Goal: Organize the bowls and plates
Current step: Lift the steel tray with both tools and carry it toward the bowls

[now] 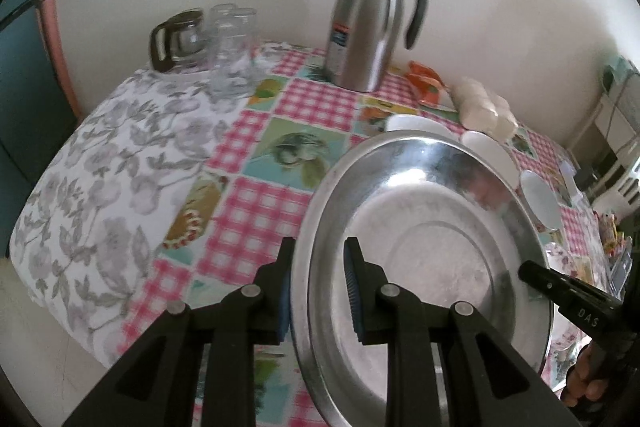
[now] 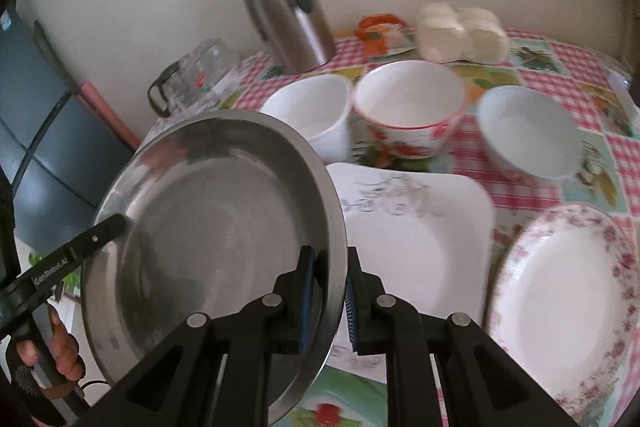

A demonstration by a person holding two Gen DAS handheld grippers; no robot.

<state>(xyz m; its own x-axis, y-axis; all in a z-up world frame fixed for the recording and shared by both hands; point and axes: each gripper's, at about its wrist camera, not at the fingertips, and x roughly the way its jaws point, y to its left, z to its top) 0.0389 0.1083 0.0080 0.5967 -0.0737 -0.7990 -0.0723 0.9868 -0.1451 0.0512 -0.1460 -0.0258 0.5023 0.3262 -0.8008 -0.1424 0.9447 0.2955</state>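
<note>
Item: steel plate (image 1: 424,251), round, wide, shallow, raised rim. Location: held in air above checked tablecloth (image 1: 256,203), tilted, carried between both claws.
Left gripper (image 1: 320,291): pinching rim on one side.
Right gripper (image 2: 328,295): pinching opposite rim.
Handling, judged: stiff, light, unbreakable; polished metal likely slippery under pads, so grip rim squarely on both sides.
Nearby: three bowls – white bowl (image 2: 312,111), floral bowl (image 2: 408,107), pale bowl (image 2: 528,135); square plate (image 2: 420,227); rose-edged plate (image 2: 568,303). All ceramic, fragile; set steel down gently.
</note>
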